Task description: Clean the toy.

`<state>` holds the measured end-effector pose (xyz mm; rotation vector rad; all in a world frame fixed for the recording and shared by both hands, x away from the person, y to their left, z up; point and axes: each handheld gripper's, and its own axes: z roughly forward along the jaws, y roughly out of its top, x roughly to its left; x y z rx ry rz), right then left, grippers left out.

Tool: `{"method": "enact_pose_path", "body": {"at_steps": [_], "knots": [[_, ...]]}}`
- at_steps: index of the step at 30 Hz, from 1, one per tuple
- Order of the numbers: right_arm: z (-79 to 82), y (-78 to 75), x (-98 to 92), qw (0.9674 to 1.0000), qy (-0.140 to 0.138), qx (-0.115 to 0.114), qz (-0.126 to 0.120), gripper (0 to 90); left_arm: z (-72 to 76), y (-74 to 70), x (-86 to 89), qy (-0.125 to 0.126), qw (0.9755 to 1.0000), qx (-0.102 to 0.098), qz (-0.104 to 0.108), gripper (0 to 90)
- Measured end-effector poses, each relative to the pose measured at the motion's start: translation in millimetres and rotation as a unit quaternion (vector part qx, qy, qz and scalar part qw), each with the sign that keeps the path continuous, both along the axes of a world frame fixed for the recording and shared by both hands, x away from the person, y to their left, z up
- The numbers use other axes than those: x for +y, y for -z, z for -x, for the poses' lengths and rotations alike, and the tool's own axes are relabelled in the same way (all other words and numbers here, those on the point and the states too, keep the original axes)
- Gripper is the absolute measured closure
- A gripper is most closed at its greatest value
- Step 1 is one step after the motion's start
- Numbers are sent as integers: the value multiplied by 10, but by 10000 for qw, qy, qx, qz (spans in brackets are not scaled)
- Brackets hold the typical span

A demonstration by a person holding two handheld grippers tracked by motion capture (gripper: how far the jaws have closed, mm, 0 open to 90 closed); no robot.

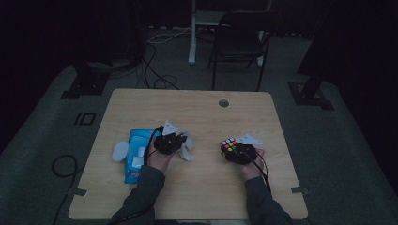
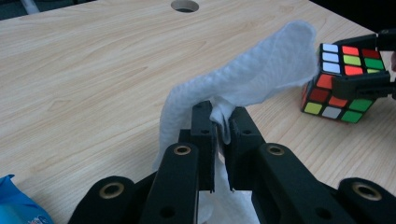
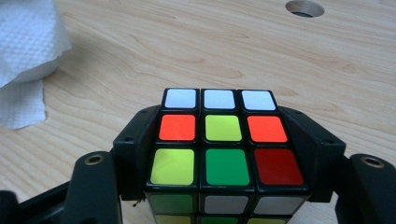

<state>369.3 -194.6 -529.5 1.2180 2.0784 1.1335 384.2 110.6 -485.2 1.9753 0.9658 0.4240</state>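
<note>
Two tools in play, both loaded. Left tool (image 2: 219,135) is clenched on a white paper wipe (image 2: 261,70), a pinch of the sheet between the jaws, the rest draping up and right toward the cube; no earlier frame, so grip only. Right tool (image 3: 224,154) is clamped on a Rubik's cube (image 3: 223,140), jaws on its two sides, top face showing a white row, orange-yellow-orange, then yellow-green-red. Cube sits right of centre on the table (image 1: 202,101), wipe left of centre, well apart. Blue wipe pack (image 1: 133,161) lies near the left edge, beside a white round lid (image 1: 120,151); print on the pack too dim to read. Both forearms come in from the near edge, hands resting low on the table.
</note>
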Motion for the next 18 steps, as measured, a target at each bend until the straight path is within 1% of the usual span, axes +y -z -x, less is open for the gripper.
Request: {"method": "enact_pose_path", "body": {"at_steps": [3,10,14,18], "knots": [[17,9,-4,10000,-17,-3,21,333,-5,-9,5,-18,10000,5,-20,832],[41,-6,-25,9999,-27,53,-131,300,-17,-14,22,-85,9999,56,-73,826],[52,-10,-31,9999,-26,61,-128,272,-23,-12,29,-116,9999,77,-91,786],[74,-40,-31,9999,-61,44,-154,262,-17,-23,50,-153,9999,33,-67,745]]}}
